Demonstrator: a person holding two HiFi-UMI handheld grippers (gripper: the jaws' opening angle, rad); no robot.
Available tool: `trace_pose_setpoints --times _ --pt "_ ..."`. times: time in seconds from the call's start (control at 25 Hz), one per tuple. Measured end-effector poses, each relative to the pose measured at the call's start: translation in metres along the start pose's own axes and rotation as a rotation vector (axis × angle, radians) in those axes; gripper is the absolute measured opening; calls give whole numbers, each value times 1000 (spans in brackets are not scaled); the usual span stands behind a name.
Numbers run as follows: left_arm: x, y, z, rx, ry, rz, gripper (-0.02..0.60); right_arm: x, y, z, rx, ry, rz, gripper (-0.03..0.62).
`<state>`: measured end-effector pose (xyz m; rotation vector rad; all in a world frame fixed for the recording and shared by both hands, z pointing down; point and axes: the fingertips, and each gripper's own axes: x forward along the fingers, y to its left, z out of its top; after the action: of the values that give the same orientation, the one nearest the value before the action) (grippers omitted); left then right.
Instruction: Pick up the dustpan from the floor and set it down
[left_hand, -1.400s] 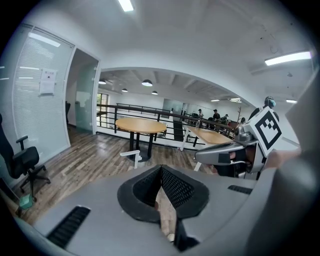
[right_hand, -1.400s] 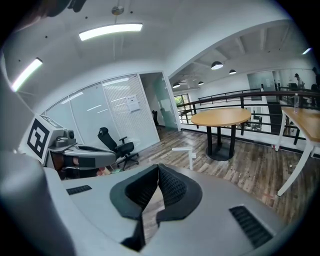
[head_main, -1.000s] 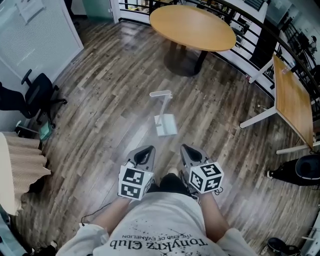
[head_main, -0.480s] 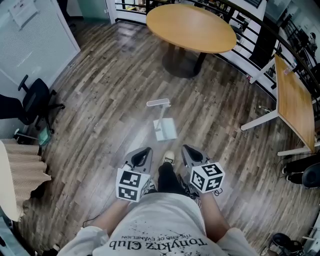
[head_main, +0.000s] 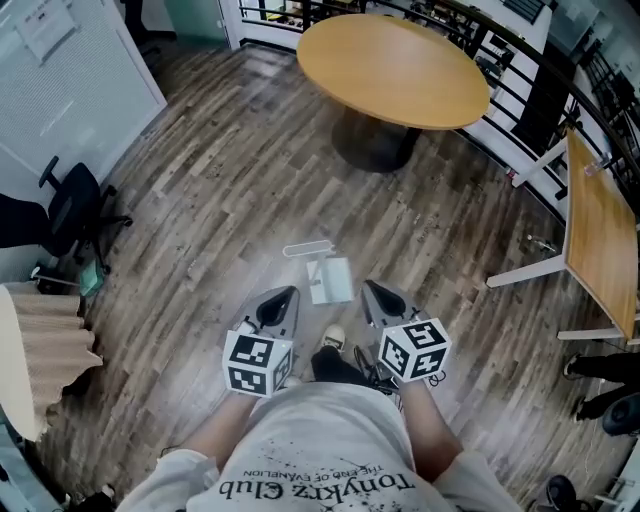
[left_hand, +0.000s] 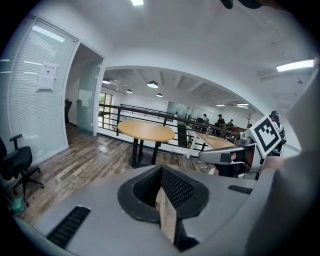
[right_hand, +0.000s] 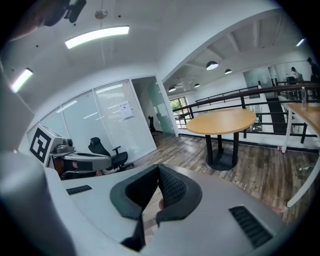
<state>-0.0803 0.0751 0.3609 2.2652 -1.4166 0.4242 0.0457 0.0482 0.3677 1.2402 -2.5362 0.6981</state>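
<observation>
grey-brown wood plank floor (head_main: 200, 180) covers the whole room. count: one dustpan (head_main: 328, 278), pale, standing on the floor with a long handle rising from its pan; two hand-held grippers; two wooden-topped tables; one black office chair (head_main: 75, 205). left gripper (head_main: 283, 293) and right gripper (head_main: 369, 288) are held side by side ahead of the person's torso, level with each other, noses aimed forward and somewhat down, marker cubes nearest the body. each gripper's own view shows its jaws brought fully together, pad against pad, holding nothing. the dustpan sits at twelve o'clock of the pair, just beyond the tips and between their lines, touching neither. round table (head_main: 400, 70) stands at one o'clock, well apart from the grippers. rectangular table (head_main: 600, 240) is at three o'clock. the office chair is at nine o'clock, near a glazed partition (head_main: 60, 70).
</observation>
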Motion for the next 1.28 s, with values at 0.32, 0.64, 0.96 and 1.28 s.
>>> trace_pose_setpoints --times 0.32,0.64,0.96,1.28 --pt "50 3 26 -5 3 28 23 24 -50 22 1 19 19 25" --pt "67 6 33 21 9 -4 23 34 -53 19 10 48 12 25" --pt "71 26 34 97 49 -65 23 42 -50 13 57 61 -47 25" --pt "77 43 32 164 69 -76 23 56 -52 5 93 72 -68 25"
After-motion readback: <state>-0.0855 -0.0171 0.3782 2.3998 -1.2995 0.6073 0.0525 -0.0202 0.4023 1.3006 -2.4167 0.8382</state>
